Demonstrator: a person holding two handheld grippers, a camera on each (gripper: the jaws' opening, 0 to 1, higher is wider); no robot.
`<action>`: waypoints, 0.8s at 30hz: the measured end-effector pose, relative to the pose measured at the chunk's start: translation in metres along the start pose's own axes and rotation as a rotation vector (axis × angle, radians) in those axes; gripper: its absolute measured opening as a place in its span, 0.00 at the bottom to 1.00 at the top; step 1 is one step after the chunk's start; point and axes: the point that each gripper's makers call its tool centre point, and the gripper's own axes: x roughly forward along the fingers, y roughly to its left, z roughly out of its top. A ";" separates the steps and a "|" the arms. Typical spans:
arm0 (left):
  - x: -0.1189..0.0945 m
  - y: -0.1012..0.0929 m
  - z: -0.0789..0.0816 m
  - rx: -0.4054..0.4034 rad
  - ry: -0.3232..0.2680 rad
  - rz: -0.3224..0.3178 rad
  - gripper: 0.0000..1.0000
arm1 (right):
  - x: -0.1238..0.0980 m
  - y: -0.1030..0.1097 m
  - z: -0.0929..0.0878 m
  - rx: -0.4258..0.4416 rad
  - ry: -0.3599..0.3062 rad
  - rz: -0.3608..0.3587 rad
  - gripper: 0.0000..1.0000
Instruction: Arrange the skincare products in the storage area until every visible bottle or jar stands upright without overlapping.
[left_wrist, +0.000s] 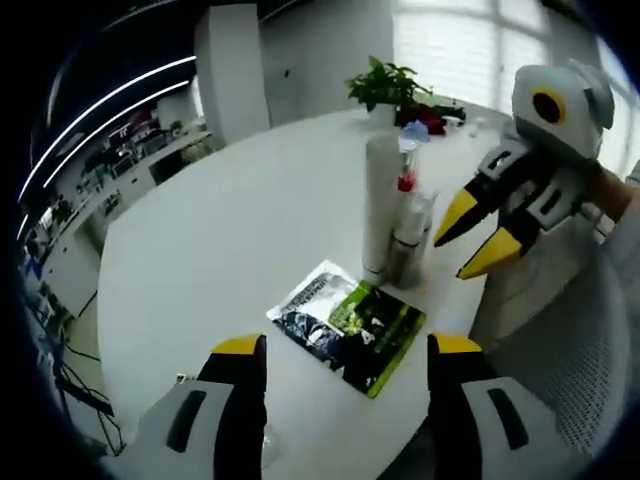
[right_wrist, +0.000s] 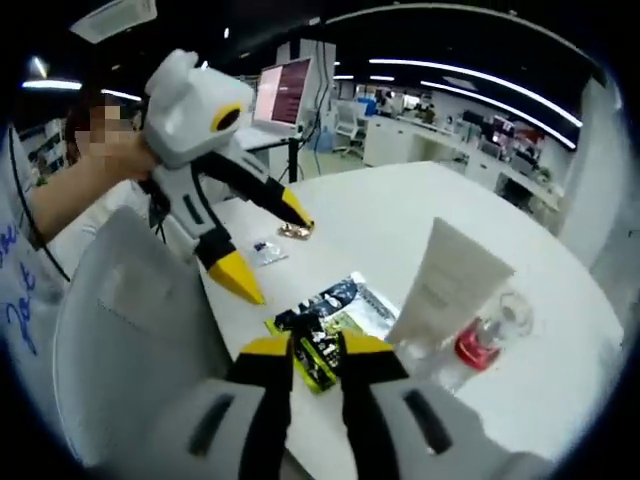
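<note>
the left gripper (left_wrist: 345, 350), jaws spread wide, is hovering near a flat sachet (left_wrist: 348, 326) on the white table (left_wrist: 230, 210); the right gripper (left_wrist: 472, 238), parted and empty, is nearing the upright white tube (left_wrist: 381, 205) and clear bottle (left_wrist: 410, 240). next, probably the sachet needs tidying.

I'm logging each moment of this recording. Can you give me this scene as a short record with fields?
surface: round white table
upright items: white tube, clear bottle beside it
flat item: green and black sachet, lying on the table
left gripper: open, empty, above the sachet
right gripper: open, empty, near the bottles
background: potted plant at the far edge
</note>
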 end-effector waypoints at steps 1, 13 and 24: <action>-0.002 0.000 0.001 0.001 -0.003 0.002 0.64 | -0.003 -0.001 0.002 0.002 -0.005 -0.005 0.19; -0.023 0.006 0.002 0.003 -0.035 0.012 0.77 | -0.028 -0.028 -0.005 0.056 -0.006 -0.108 0.45; -0.037 0.014 0.001 0.005 -0.045 0.030 0.89 | -0.043 -0.048 -0.010 0.085 0.000 -0.181 0.65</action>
